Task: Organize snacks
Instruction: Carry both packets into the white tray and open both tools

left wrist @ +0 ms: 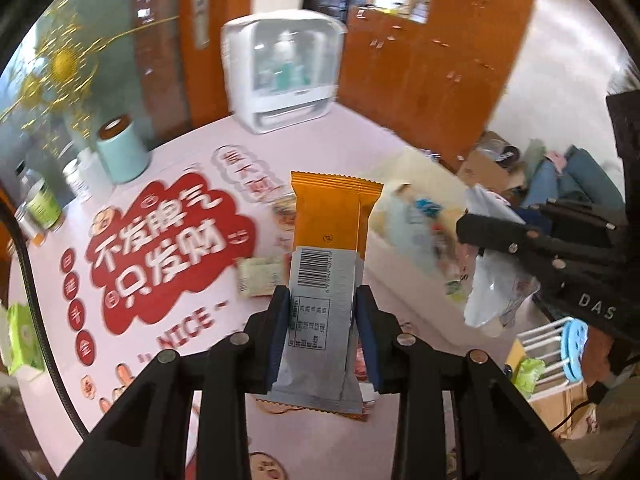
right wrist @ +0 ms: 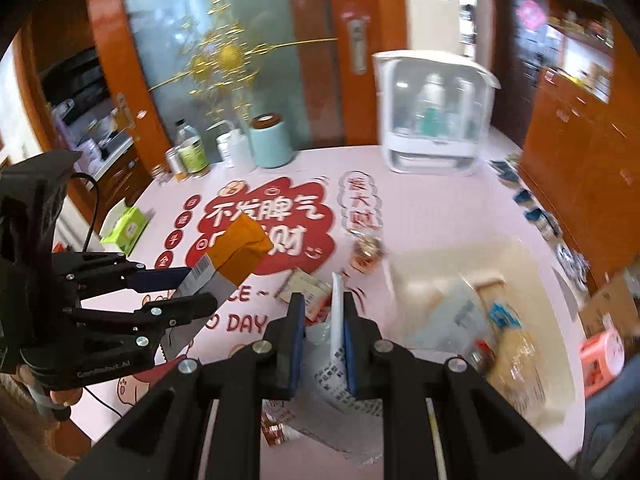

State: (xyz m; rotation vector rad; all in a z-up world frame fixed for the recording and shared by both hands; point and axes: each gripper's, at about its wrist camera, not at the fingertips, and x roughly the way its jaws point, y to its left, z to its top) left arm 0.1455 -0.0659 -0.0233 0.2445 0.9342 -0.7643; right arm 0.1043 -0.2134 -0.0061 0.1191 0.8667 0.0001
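My left gripper (left wrist: 322, 294) is shut on an orange and silver snack bar (left wrist: 332, 216), held upright above the pink table mat (left wrist: 168, 360). The right wrist view shows that gripper (right wrist: 200, 286) at the left with the bar (right wrist: 236, 252) sticking out of it. A thin white and clear snack packet (right wrist: 336, 368), seen edge-on, is pinched in my shut right gripper (right wrist: 323, 300). In the left wrist view the right gripper (left wrist: 472, 240) is at the right, and its packet (left wrist: 496, 292) hangs below. A cream tray (right wrist: 440, 276) with blurred packets lies underneath. Loose packets (right wrist: 304, 288) rest on the mat.
At the back of the table stand a white clear-fronted cabinet (right wrist: 436, 116), a teal canister (right wrist: 272, 140) and some jars (right wrist: 192, 154). A green tissue box (right wrist: 126, 226) sits at the left edge. Beyond the right edge are a pink stool (right wrist: 604, 356) and floor clutter (left wrist: 500, 164).
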